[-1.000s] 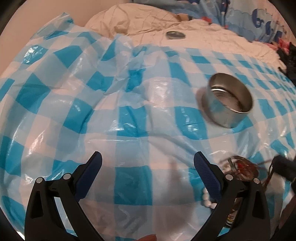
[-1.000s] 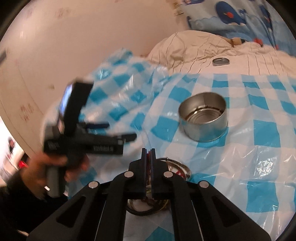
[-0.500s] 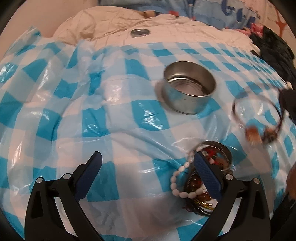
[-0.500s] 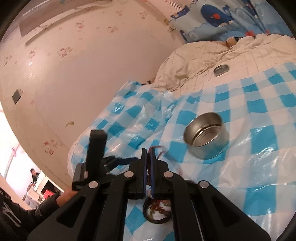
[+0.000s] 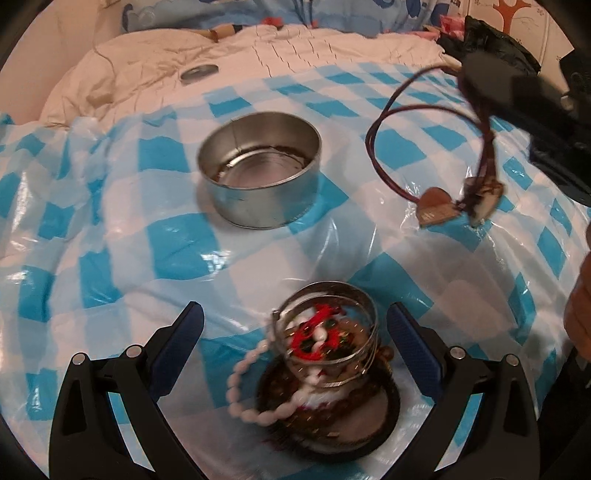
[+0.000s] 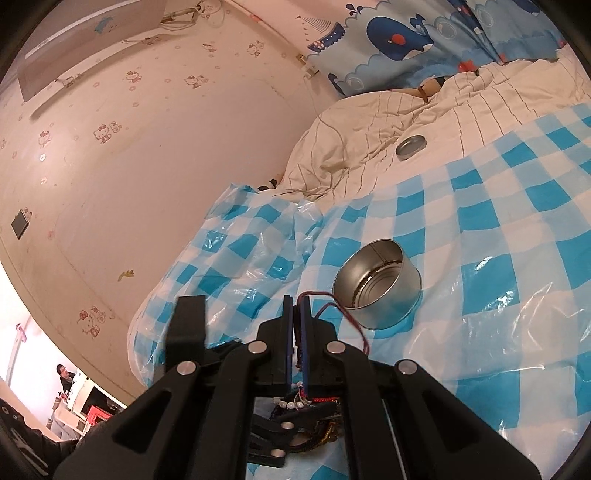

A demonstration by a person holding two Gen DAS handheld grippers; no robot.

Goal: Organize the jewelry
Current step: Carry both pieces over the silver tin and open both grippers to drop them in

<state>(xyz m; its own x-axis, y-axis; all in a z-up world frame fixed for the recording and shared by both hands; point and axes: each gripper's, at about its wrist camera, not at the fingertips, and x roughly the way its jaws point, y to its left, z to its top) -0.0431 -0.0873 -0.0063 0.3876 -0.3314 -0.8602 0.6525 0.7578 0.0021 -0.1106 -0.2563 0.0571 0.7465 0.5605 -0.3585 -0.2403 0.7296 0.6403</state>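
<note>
A heap of jewelry (image 5: 325,343) lies on a black round lid, with silver bangles, a white bead bracelet (image 5: 240,373) and a red piece in it. My left gripper (image 5: 294,325) hovers open over the heap, one finger on each side and neither touching it. My right gripper (image 6: 295,306) is shut on a dark red cord necklace (image 5: 380,155) with a heart pendant (image 5: 436,203). It hangs above the cloth, right of the empty round tin (image 5: 258,166). In the right wrist view the cord (image 6: 347,317) loops out beside the tin (image 6: 376,284).
A blue and white checked plastic sheet (image 5: 110,258) covers the bed. A small metal lid (image 5: 199,72) lies on the cream quilt (image 5: 314,48) behind it. Dark clothing (image 5: 491,33) sits at the far right. A papered wall (image 6: 147,147) stands to the left.
My left gripper has swung across the sheet until the jewelry heap lies between its fingers. My right gripper has risen with the cord necklace hanging from it, away from the heap.
</note>
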